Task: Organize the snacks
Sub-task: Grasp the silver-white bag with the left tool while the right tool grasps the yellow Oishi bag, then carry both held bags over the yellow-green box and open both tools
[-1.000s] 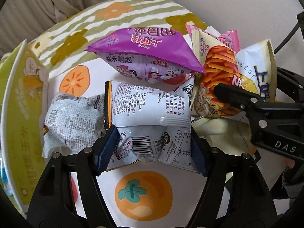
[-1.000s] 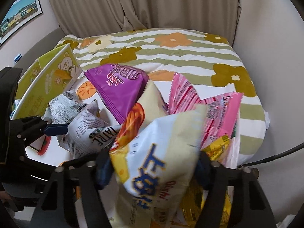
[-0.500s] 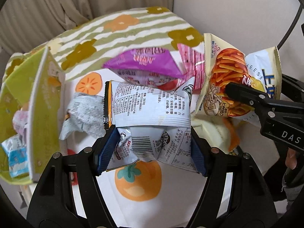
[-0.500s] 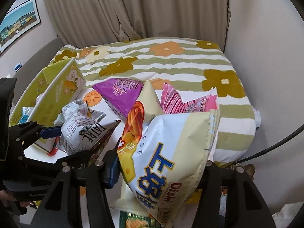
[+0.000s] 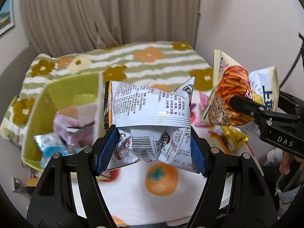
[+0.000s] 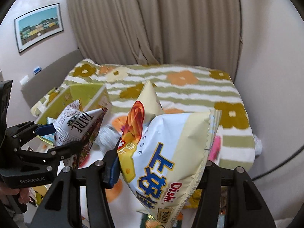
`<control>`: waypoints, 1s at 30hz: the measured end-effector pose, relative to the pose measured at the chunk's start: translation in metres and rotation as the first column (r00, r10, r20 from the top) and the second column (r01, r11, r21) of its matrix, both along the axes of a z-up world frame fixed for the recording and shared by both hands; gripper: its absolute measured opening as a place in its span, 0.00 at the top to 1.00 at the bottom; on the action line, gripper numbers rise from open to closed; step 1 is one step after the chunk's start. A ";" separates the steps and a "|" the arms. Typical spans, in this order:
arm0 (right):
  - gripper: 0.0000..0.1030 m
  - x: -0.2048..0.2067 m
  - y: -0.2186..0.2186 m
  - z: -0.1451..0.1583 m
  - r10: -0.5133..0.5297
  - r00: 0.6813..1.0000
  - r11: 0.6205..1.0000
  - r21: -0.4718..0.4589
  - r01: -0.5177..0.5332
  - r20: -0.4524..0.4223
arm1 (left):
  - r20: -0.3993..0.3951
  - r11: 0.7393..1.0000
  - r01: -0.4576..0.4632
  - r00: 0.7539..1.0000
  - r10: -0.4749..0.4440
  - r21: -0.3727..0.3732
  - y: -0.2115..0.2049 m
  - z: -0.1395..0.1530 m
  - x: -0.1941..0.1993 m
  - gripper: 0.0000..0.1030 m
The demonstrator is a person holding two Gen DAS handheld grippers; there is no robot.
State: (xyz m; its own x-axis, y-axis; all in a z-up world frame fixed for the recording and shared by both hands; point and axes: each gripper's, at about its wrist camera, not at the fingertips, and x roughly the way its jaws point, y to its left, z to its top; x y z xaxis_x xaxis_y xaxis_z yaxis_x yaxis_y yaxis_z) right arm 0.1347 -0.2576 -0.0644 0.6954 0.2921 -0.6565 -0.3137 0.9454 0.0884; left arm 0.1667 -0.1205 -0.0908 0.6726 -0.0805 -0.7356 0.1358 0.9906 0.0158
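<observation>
On the left stands the green box (image 5: 62, 95), open at the top, with a few small packets already lying inside it. A second ago it sat at the edge of my left view, with the snack pile spread on the cloth straight below me; now I look down into its mouth from higher up.

My left gripper (image 5: 152, 150) is closed on the silver-white bag (image 5: 150, 112), blue pads pinching its lower half so that it creases there. The hold looks the same as a second ago, but the bag is now well clear of the fruit-print cloth (image 5: 161, 178), where before it lay among the other packets.

To the right, my right gripper (image 6: 159, 169) clamps two bags together: the cream cheese bag (image 6: 171, 148) in front and the orange-stick bag (image 6: 138, 114) behind it. These jaws have just been closing further, squeezing the pair tighter, and they too hang above the cloth. The purple bag that lay behind them is out of sight; pink packets (image 5: 201, 98) and a yellow packet (image 5: 233, 138) lie below.

So both pickups are done, I judge, and three snacks are airborne. What remains is carrying them leftward over the box and letting go.
</observation>
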 end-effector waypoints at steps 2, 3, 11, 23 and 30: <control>0.49 0.004 0.014 0.008 0.020 1.000 1.000 0.004 -0.020 0.013 | 0.021 1.000 -0.021 1.000 0.021 -0.004 0.017 0.010 0.002 0.34; 0.49 0.007 0.024 0.012 0.034 0.999 0.999 0.006 -0.034 0.021 | 0.030 0.999 -0.031 0.999 0.031 -0.010 0.028 0.015 0.004 0.34; 0.49 0.042 0.107 0.030 0.108 0.992 0.994 0.021 -0.109 0.064 | 0.061 0.997 -0.081 0.995 0.082 -0.011 0.112 0.037 0.035 0.34; 0.49 0.104 0.223 0.019 0.123 0.992 0.991 0.055 -0.124 0.024 | -0.038 0.992 -0.128 0.991 0.127 -0.012 0.247 0.016 0.122 0.34; 0.49 0.129 0.254 0.005 0.059 0.998 0.997 0.041 -0.058 -0.034 | -0.134 0.996 -0.086 0.987 0.083 -0.011 0.279 -0.022 0.169 0.34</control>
State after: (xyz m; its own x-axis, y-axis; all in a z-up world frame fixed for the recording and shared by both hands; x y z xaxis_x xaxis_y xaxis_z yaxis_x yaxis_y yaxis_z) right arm 0.2633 -0.0031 -0.0598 0.6531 0.3586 -0.6670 -0.3647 0.9208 0.1380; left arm 0.3358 0.1582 -0.1124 0.5736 -0.0408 -0.8181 0.0515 0.9986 -0.0137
